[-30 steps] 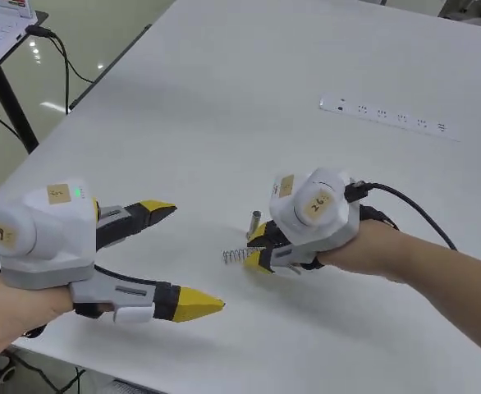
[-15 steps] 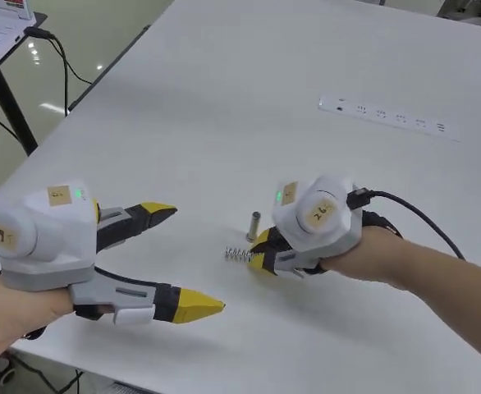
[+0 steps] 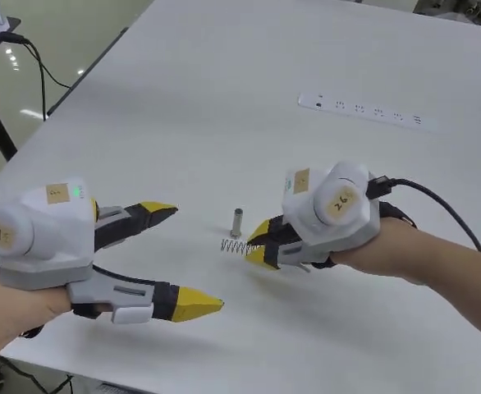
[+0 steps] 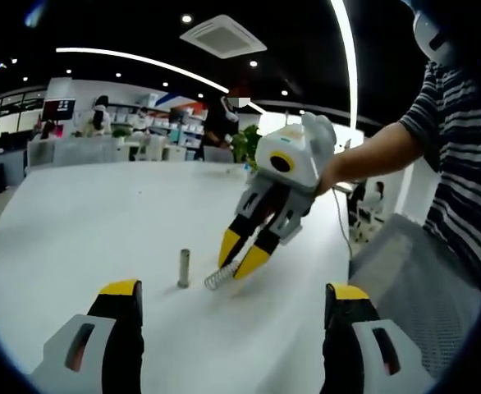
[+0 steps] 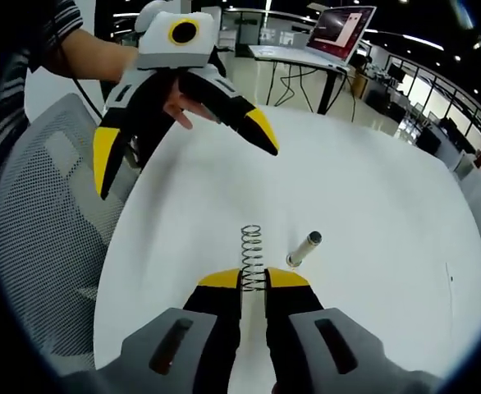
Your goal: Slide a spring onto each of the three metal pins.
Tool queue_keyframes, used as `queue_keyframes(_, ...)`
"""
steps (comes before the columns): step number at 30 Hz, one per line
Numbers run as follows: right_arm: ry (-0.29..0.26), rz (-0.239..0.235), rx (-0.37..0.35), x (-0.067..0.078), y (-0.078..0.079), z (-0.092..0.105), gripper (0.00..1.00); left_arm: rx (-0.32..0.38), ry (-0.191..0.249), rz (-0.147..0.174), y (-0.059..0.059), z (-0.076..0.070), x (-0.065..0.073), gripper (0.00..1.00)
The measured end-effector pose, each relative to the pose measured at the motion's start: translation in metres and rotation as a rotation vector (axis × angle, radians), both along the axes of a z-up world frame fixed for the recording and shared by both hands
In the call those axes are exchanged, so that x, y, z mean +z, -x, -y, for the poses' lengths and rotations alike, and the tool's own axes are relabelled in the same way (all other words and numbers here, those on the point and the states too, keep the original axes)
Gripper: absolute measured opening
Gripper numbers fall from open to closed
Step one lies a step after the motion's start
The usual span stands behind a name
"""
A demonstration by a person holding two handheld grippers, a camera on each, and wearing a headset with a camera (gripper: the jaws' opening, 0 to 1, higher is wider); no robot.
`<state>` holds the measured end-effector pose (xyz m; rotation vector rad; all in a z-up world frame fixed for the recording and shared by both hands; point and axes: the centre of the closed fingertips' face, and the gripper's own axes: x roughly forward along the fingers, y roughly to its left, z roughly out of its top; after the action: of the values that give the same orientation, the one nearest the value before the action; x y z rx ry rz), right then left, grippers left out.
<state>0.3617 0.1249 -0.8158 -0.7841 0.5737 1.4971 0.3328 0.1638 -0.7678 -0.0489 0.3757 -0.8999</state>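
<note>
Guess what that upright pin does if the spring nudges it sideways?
Probably tips easily: the pin stands free on the table, tall and narrow. Once down, its round body would likely roll. The spring held by the right gripper looks bendy, softening any bump.

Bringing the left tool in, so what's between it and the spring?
Only bare table lies between the left tool and the spring in the right tool, as the head view shows.
</note>
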Motion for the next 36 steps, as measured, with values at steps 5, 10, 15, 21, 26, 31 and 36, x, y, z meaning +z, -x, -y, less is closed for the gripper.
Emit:
queue_keyframes(5,-0.012,0.003,-0.016,0.011,0.005,0.013,0.07,-0.023,0.002,-0.009,0.002,0.006,0.000,0.84)
queue_keyframes(10,-0.010,0.003,-0.031,0.015,0.011,0.025,0.07,-0.042,0.000,-0.006,0.004,0.011,0.000,0.82)
queue_keyframes(15,-0.013,0.006,-0.042,0.017,0.017,0.033,0.07,-0.069,0.003,-0.011,0.006,0.017,0.002,0.77)
queue_keyframes(21,-0.018,0.005,-0.051,0.020,0.023,0.039,0.07,-0.102,0.011,-0.023,0.008,0.023,0.002,0.70)
queue_keyframes(26,-0.018,0.013,-0.057,0.023,0.028,0.044,0.07,-0.130,0.009,-0.029,0.009,0.031,0.000,0.65)
queue_keyframes(31,-0.003,0.023,-0.045,0.023,0.031,0.048,0.07,-0.163,0.013,-0.039,0.009,0.040,-0.001,0.56)
queue_keyframes(36,0.000,0.029,-0.043,0.023,0.032,0.050,0.07,-0.199,0.000,-0.038,0.007,0.050,-0.003,0.47)
